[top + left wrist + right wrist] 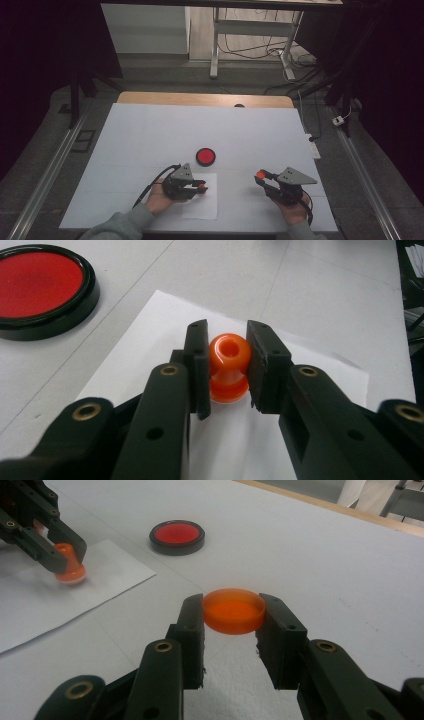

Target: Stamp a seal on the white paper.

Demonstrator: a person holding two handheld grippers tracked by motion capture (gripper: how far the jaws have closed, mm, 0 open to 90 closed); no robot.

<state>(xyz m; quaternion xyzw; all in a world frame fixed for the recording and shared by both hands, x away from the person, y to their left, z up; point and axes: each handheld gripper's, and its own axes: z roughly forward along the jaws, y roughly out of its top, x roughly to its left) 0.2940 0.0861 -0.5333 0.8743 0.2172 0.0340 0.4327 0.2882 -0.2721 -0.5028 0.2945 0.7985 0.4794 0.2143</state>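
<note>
Left hand-held gripper sits near the tabletop's near edge, left of centre, jaws narrow and clamped on an orange knobbed piece. The piece is upright with a rounded, holed top and a wider base resting on a white paper sheet; in the right gripper view the same piece sits on the sheet with the jaws around its upper part.

Right hand-held gripper is near the near edge, right of centre, jaws pinching a shallow orange cap by its opposite sides, open side up, lifted off the surface. In the high view it shows as an orange dot at the jaw tips.

Red disc in a black rim lies flat on the tabletop around the middle, just beyond the paper sheet's far edge, apart from both grippers.
</note>
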